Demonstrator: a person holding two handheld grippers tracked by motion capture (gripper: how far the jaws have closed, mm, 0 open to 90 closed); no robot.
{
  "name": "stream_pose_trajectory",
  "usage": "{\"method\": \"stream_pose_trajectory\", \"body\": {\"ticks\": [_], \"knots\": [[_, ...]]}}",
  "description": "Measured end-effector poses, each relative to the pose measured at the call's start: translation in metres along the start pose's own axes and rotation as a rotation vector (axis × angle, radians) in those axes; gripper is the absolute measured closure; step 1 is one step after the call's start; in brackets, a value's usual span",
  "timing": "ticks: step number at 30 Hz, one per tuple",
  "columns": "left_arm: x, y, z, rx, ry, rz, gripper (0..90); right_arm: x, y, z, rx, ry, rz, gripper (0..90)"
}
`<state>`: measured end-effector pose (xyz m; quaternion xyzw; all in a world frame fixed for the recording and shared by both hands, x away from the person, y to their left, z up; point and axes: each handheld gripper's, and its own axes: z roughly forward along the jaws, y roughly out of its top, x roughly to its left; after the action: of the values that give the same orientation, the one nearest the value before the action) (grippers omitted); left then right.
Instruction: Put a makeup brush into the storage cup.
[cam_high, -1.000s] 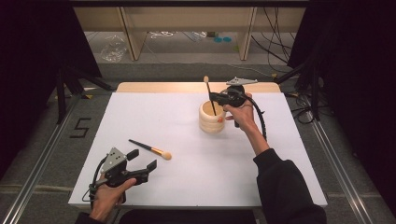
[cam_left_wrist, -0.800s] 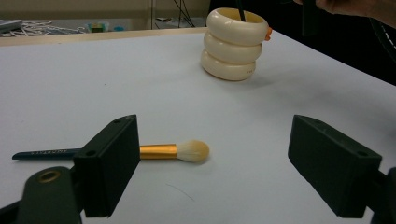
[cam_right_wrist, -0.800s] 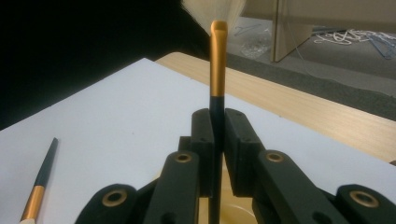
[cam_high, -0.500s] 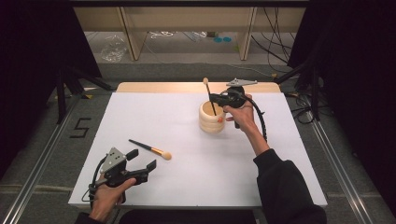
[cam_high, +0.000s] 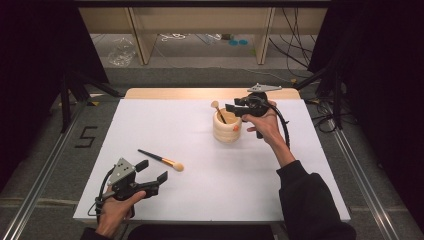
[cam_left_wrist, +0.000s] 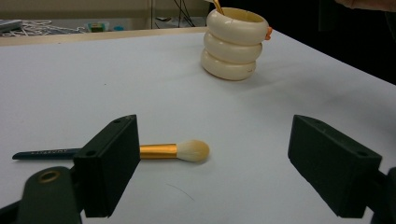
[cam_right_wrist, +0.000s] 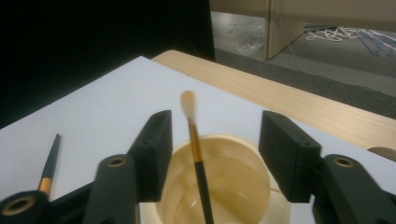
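Observation:
A cream ribbed cup (cam_high: 227, 128) stands at the table's far middle, seen also in the left gripper view (cam_left_wrist: 232, 44). A black-handled brush (cam_high: 218, 111) leans inside it, bristle tip up. My right gripper (cam_high: 232, 106) hovers open just over the cup's rim; in the right gripper view its jaws flank the brush (cam_right_wrist: 196, 154) above the cup (cam_right_wrist: 243, 186) without touching it. A second brush (cam_high: 162, 160) with a gold ferrule lies flat at front left. My left gripper (cam_high: 152, 170) is open just in front of that brush (cam_left_wrist: 173, 150), with nothing between its jaws.
The white table top (cam_high: 300, 165) ends in a wooden strip (cam_high: 175, 93) at the far edge. Beyond it stand shelf legs and loose cables on the floor. A "5" mark (cam_high: 86, 136) is on the floor at left.
The brush, held upright above the cup before, has dropped lower into the cup and leans left. The right gripper has opened off it. The left gripper has not moved.

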<state>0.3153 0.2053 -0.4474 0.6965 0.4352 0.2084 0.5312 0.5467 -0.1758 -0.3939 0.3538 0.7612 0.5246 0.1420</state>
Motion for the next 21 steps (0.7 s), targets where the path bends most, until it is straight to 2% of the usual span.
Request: {"method": "stream_pose_trajectory", "body": {"ticks": [5, 8, 9, 11, 21], "knots": [[0.001, 0.000, 0.000, -0.002, -0.004, -0.002, 16.7, 0.006, 0.001, -0.008, 0.000, -0.022, -0.022, 38.1], [0.001, 0.001, 0.000, -0.003, -0.008, -0.001, 16.7, 0.012, -0.001, -0.014, 0.020, -0.024, -0.018, 34.3], [0.001, 0.001, 0.000, -0.005, -0.011, -0.001, 16.6, 0.013, -0.002, -0.014, 0.011, -0.033, -0.039, 33.7], [0.002, 0.002, 0.000, -0.011, -0.011, -0.003, 16.6, 0.017, -0.004, -0.019, 0.016, -0.045, -0.046, 33.6], [0.003, 0.001, 0.000, -0.010, -0.006, -0.011, 16.5, 0.028, -0.011, -0.032, 0.002, -0.019, -0.046, 32.2]]}}
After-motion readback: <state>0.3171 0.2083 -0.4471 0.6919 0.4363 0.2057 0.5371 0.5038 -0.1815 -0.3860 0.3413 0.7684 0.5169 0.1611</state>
